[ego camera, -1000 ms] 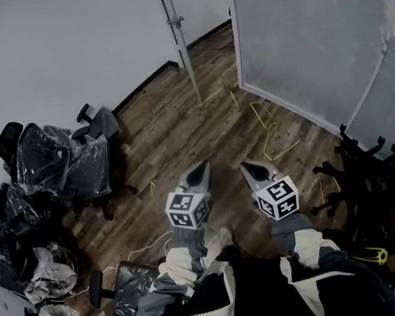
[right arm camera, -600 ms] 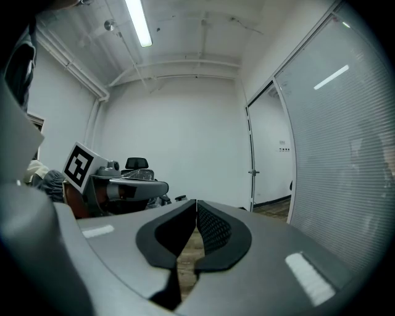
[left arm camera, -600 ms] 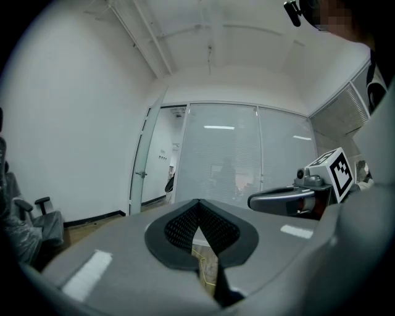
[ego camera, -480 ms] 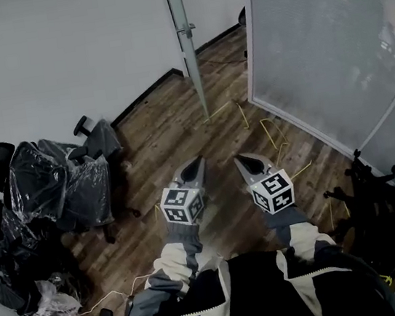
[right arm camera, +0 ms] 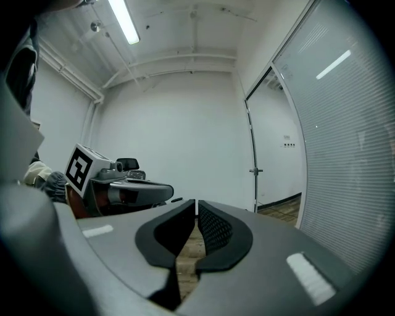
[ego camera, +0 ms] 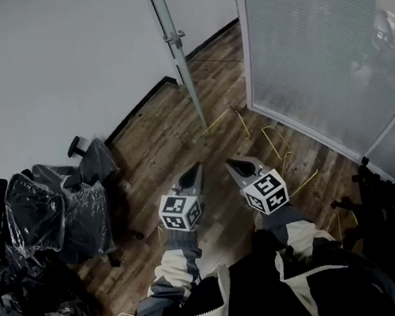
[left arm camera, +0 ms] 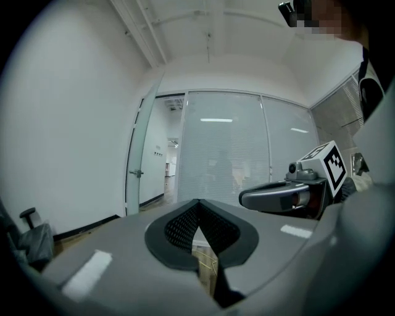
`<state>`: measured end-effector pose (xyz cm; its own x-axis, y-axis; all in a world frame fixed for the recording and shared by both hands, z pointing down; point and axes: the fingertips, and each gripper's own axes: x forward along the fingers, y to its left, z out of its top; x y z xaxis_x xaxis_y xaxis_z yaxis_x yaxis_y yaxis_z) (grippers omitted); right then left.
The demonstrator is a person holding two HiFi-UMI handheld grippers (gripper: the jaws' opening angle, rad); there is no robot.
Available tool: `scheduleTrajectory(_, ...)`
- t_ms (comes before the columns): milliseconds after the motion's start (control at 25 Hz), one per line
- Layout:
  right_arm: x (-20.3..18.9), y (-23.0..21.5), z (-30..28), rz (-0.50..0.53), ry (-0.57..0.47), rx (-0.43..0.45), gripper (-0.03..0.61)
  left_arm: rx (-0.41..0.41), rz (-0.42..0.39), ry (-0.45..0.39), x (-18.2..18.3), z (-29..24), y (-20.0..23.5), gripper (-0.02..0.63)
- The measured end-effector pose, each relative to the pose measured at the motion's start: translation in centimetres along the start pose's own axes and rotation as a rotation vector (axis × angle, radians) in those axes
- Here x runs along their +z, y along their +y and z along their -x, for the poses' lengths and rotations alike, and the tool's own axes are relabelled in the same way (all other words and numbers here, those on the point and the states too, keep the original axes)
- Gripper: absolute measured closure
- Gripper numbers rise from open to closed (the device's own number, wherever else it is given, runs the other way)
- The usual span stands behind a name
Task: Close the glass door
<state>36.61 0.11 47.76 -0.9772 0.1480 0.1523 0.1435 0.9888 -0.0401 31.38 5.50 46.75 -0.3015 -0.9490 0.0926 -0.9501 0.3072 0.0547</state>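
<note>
Both grippers have come forward across the room since a second ago, and the door and frosted wall now sit closer and larger in the head view, while the wrapped chairs have slid toward the lower left.

Nearest, the left gripper (ego camera: 197, 168) and right gripper (ego camera: 229, 164) are held side by side over the wooden floor (ego camera: 168, 132), both pointing ahead. The left gripper's jaws meet at their tips with nothing between them. The right gripper's jaws have just eased open a hair and are all but together, with only a thin slit between the tips and nothing in it.

Left of the grippers, plastic-wrapped office chairs (ego camera: 58, 207) stand against the white wall (ego camera: 44, 66). Black chair bases (ego camera: 391, 198) are piled at the right. Yellow wire loops (ego camera: 277, 141) lie on the boards a little ahead.

Beyond them is the glass door (ego camera: 184, 74). It is a tall, clear, frameless pane seen almost edge-on, and it reads as a pale greenish strip with a small metal fitting (ego camera: 174, 38) part way up. It stands open, swung toward the white wall and well apart from the frosted glass partition (ego camera: 313, 48) at the right. The doorway gap lies between them.
</note>
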Motion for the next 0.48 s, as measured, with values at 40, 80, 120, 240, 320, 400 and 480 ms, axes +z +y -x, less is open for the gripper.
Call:
scheduleTrajectory(40,0.1,-1.2,-1.1,0.003,0.0,0.011,0.557,0.014,0.005,-0.005,0.1,-1.2,0.8,0.611)
scheduleTrajectory(80,0.4,-2.4,-2.1,0.009,0.0,0.021,0.557,0.031,0.016,-0.012,0.3,-2.4,1.7,0.611)
scheduleTrajectory(120,0.7,-3.6,-3.2,0.018,0.0,0.031,0.557,0.049,0.025,-0.019,0.5,-3.6,2.6,0.611)
scheduleTrajectory(240,2.4,-7.5,-6.6,0.053,-0.004,0.055,0.557,0.1,0.039,-0.036,1.6,-7.3,5.9,0.611)
scheduleTrajectory(320,3.5,-10.5,-9.0,0.07,-0.006,0.071,0.557,0.13,0.044,-0.052,2.5,-10.2,8.0,0.611)
scheduleTrajectory(400,4.5,-13.2,-11.4,0.079,-0.009,0.093,0.557,0.155,0.043,-0.063,3.4,-13.1,9.8,0.611)
scheduleTrajectory(480,5.3,-15.6,-13.5,0.08,-0.013,0.114,0.557,0.17,0.034,-0.064,4.0,-15.7,11.1,0.611)
